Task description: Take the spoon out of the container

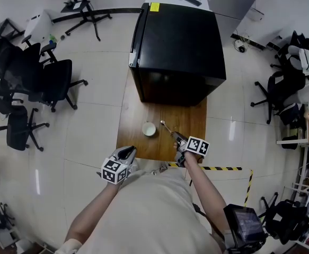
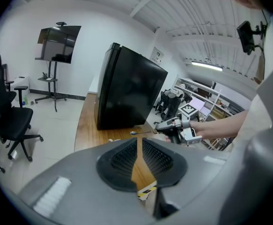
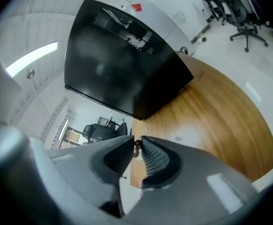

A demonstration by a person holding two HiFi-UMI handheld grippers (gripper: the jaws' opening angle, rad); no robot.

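A small white container [image 1: 149, 128] stands on the wooden table [image 1: 138, 115]. My right gripper [image 1: 175, 135] is to its right, shut on the handle of a metal spoon [image 1: 165, 126]. The spoon is held out level above the table, outside the container. The left gripper view shows the spoon [image 2: 142, 132] sticking out leftward from the right gripper [image 2: 160, 131]. In the right gripper view only a small brown piece shows between the fingertips [image 3: 137, 145]. My left gripper [image 1: 129, 151] hovers at the table's front edge, jaws shut with nothing between them [image 2: 139, 139].
A large black cabinet [image 1: 176, 49] fills the far end of the table. Office chairs [image 1: 32, 83] stand on the floor to the left and more [image 1: 281, 89] to the right. Yellow-black tape [image 1: 223, 168] marks the floor by the table's front right.
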